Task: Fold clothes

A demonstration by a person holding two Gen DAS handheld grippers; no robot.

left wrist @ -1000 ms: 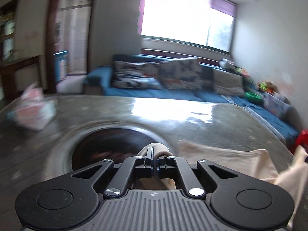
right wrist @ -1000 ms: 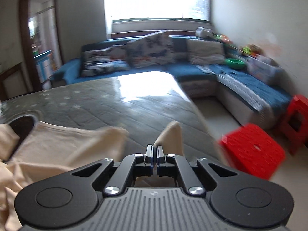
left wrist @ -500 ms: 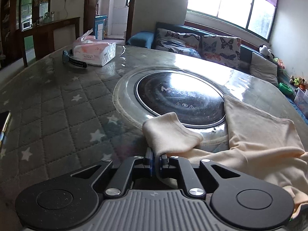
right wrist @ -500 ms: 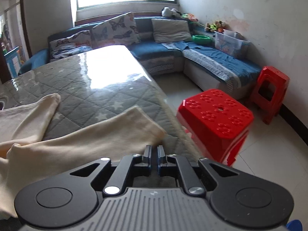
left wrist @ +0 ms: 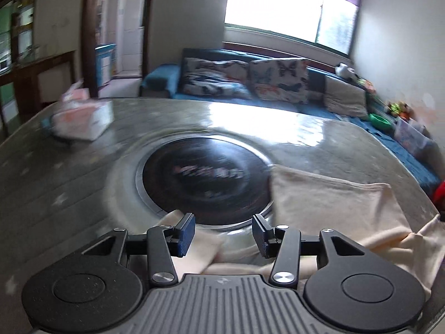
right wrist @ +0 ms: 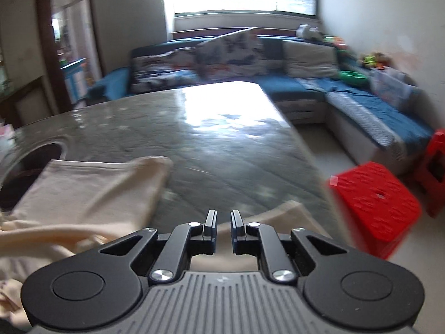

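Cream cotton is what we are working with: a cream garment (left wrist: 331, 203) lies crumpled across the near right part of the quilted, glass-topped table (left wrist: 69, 183), one edge touching the rim of the round black induction hob (left wrist: 205, 181) set into it. Our left gripper (left wrist: 222, 233) stands wide apart with nothing between its pads, a loose cuff or corner just beneath it. Our right gripper (right wrist: 222, 226) is parted only narrowly, also empty, above another corner of the same cloth (right wrist: 91, 192) near the table's right edge, close to the red plastic stool (right wrist: 375, 206).

We judge the step in hand to be re-gripping for the next fold. To do it well, we should pick matching corners, pinch a single layer at the hem rather than a bunch, and draw the fabric taut between both hands before laying it over. Both views are blurred, so which seams these are we cannot tell.
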